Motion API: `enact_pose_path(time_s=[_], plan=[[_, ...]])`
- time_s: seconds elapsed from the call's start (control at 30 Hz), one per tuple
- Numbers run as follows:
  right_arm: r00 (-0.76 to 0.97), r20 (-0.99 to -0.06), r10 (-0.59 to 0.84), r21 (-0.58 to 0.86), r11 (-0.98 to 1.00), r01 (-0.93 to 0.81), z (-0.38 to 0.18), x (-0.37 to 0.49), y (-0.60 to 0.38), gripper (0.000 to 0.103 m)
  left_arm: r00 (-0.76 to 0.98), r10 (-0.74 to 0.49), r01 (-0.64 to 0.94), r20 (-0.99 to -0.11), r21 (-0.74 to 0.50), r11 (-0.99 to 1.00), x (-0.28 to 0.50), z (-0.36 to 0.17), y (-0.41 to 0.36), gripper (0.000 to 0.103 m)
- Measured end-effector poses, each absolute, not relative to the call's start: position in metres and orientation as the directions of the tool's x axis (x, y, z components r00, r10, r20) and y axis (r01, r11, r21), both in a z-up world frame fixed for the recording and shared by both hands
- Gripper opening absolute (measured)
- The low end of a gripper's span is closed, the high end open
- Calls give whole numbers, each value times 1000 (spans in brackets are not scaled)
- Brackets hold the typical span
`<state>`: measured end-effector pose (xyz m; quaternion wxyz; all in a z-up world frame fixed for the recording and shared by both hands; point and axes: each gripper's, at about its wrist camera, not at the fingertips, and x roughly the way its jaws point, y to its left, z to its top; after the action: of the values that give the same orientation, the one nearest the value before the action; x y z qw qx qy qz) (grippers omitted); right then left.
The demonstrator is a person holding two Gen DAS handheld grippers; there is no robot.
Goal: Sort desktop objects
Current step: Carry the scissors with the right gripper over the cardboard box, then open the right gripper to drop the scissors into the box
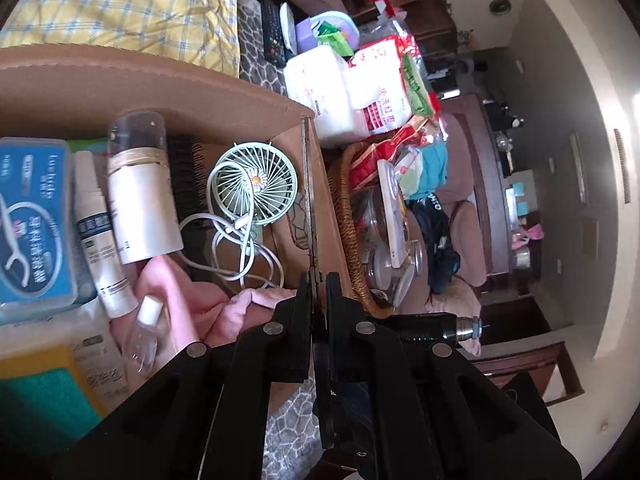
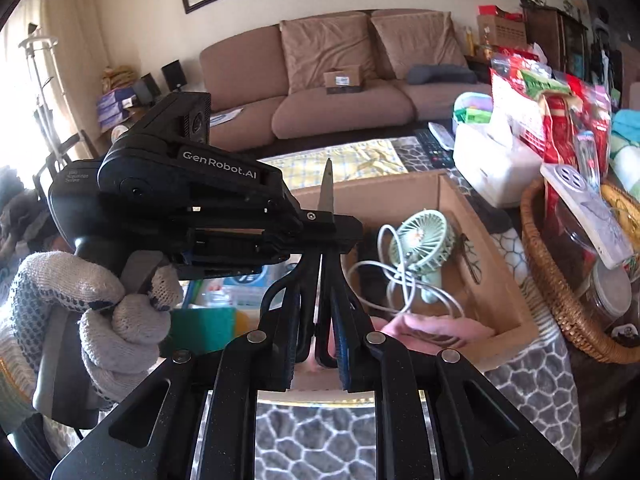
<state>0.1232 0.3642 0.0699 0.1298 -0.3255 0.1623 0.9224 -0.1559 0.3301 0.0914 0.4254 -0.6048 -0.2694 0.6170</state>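
Note:
A pair of scissors [image 1: 308,184] with steel blades and black handles is held above the open cardboard box [image 1: 120,80]. My left gripper [image 1: 319,280] is shut on the scissors at the base of the blades. My right gripper [image 2: 325,280] is shut on the scissors' black handle [image 2: 323,344], and the blade tip [image 2: 327,188] points up past the left gripper's body [image 2: 192,196]. In the box lie a green mini fan [image 1: 256,184] with a white cable, a white bottle [image 1: 140,192], a blue floss box [image 1: 34,220], a pink cloth [image 1: 188,304] and a black comb [image 1: 188,176].
A wicker basket [image 2: 560,296] with glass jars and a white power strip [image 2: 588,216] stands right of the box. Tissue packs [image 1: 320,88] and snack bags [image 1: 384,92] lie beyond it. A yellow checked cloth [image 1: 128,8] and a remote [image 1: 272,32] lie behind the box. A brown sofa [image 2: 340,80] is at the back.

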Motion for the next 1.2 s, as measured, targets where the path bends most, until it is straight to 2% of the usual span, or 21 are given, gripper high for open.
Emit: enact_pose_path(time_s=[0.17,0.33,0.4,0.47,0.53,0.63,0.83,0.9,0.93,1.0,1.03,1.07,1.13,1.2], plan=[[-732,-672,112,256,-892,-372,48,121,408,15,117,829,-173,-547,-833,-526,-166,61,359,6],[-700,-708,99,243,-896,-372,33,106,419,15,110,780,-196,-616,-783,-591,-173,41,365,5],[-685,-720,112,222,-898,-380,30,101,418,15,84,752,-209,-653,-750,-628,-175,40,361,15],[-679,-725,116,223,-894,-390,28,99,417,15,67,731,-206,-679,-726,-656,-174,42,355,44],[-685,-720,113,242,-884,-400,28,101,417,15,65,733,-205,-677,-728,-654,-173,49,349,47],[-692,-713,118,256,-874,-413,31,107,415,15,24,724,-270,-689,-702,-659,-171,72,342,58],[-709,-696,115,287,-861,-421,47,118,404,18,-37,707,-342,-706,-656,-673,-160,119,303,62],[-727,-680,101,303,-863,-403,55,119,396,18,-68,698,-373,-713,-631,-681,-151,134,282,69],[-735,-671,94,311,-865,-394,59,118,392,22,-86,690,-389,-719,-613,-687,-146,139,270,77],[-749,-658,76,323,-870,-372,66,116,379,50,-119,675,-425,-728,-577,-697,-134,148,245,87],[-757,-650,64,330,-874,-357,69,114,371,76,-132,666,-438,-735,-559,-704,-128,151,232,95],[-767,-640,45,344,-876,-338,71,112,363,94,-142,660,-447,-738,-547,-708,-122,153,219,102],[-775,-632,14,360,-880,-309,76,106,346,103,-165,652,-454,-740,-530,-716,-109,154,191,103],[-770,-638,5,349,-889,-296,80,100,326,103,-198,648,-445,-736,-522,-728,-95,154,160,103]])
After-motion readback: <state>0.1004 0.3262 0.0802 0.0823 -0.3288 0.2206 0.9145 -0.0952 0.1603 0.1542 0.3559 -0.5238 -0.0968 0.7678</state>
